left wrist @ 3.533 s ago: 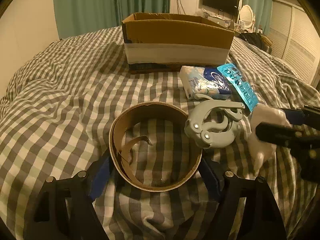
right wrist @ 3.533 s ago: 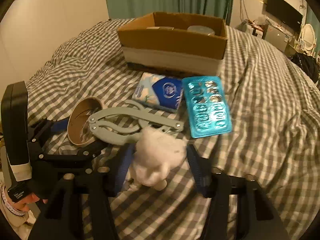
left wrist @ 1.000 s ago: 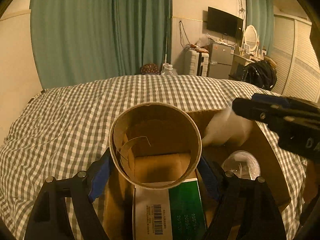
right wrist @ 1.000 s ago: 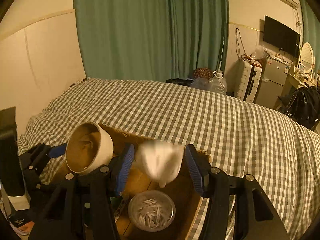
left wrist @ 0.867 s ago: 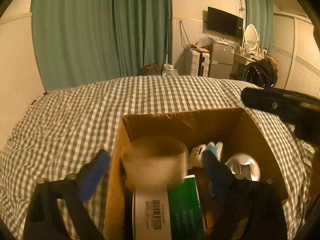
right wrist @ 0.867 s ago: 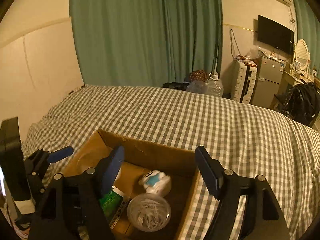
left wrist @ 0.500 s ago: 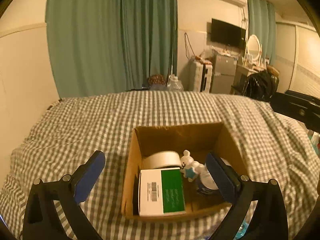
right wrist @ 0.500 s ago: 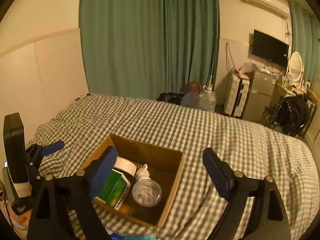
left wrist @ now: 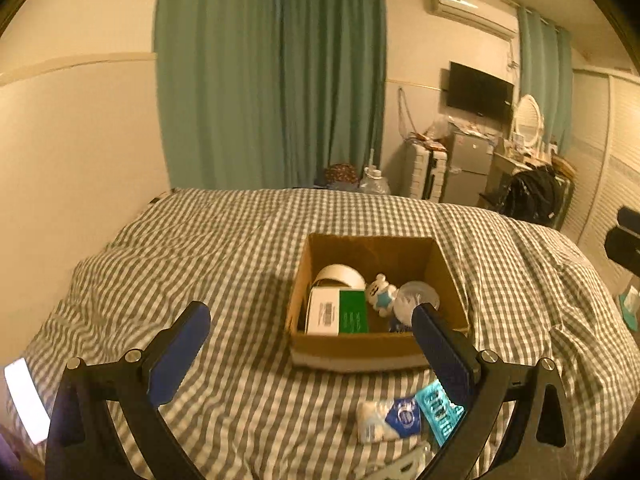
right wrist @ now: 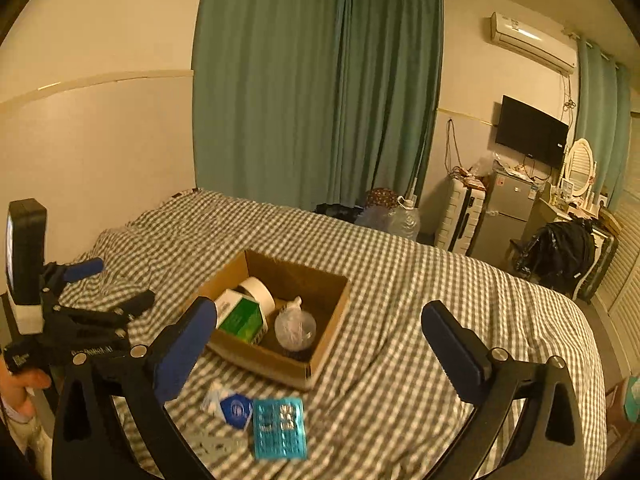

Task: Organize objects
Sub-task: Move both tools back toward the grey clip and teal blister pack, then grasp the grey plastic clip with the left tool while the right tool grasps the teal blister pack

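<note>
Fingers of both the left gripper [left wrist: 308, 340] and the right gripper [right wrist: 318, 336] are spread wide and hold nothing, hovering above the bed [left wrist: 200, 240]. The cardboard box [left wrist: 352, 346] at mid-bed already contains a tape roll [left wrist: 340, 276], a green-and-white carton [left wrist: 338, 316] and a small figurine [left wrist: 380, 294]. On the bed beside the box's near wall lie a tissue pack [right wrist: 230, 406] and a blister pack [right wrist: 280, 432]. The tissues look soft and light, best pinched across the short sides; the blister pack looks thin, slick and bendable, so an edge grasp seems wise.

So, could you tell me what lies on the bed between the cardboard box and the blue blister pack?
Only bare checked bedcover; the right wrist view shows the brown cardboard box and blue blister pack apart.
</note>
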`<state>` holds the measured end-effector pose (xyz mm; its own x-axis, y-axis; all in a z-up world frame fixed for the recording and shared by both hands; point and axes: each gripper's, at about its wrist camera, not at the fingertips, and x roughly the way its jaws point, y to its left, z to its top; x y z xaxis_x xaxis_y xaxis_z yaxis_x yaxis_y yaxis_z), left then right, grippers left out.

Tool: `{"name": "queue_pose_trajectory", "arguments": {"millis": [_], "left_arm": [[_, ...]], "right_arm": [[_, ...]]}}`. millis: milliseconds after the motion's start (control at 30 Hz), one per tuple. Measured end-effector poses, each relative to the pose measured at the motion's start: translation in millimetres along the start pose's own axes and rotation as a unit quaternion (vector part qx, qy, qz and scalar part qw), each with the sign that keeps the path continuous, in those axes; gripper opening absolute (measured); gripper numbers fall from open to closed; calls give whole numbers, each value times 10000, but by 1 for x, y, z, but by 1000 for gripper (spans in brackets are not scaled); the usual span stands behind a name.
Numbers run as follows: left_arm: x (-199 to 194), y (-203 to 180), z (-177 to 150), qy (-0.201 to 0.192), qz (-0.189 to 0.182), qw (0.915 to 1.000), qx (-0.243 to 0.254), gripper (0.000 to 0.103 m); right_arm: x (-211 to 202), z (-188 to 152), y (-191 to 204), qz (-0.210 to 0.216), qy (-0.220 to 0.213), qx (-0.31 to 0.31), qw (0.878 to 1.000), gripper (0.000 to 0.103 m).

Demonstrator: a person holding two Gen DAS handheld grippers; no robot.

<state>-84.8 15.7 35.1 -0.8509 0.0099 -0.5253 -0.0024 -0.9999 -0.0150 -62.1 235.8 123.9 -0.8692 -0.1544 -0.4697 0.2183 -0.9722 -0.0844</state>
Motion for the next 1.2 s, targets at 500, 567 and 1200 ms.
{"name": "queue_pose_trajectory", "arguments": {"millis": [500, 567, 1200], "left_arm": [[35, -21, -128, 561, 325, 9978, 163, 103], [43, -28, -145, 750, 219, 9967, 197, 103], [66, -63, -190, 1448, -822, 9821, 876, 72]], "right_arm": [[50, -140, 8, -24, 906, 289, 9955, 103], [60, -159, 5, 1, 1009, 411, 9940, 103], [73, -183, -7, -130, 1362, 823, 9872, 103]]}}
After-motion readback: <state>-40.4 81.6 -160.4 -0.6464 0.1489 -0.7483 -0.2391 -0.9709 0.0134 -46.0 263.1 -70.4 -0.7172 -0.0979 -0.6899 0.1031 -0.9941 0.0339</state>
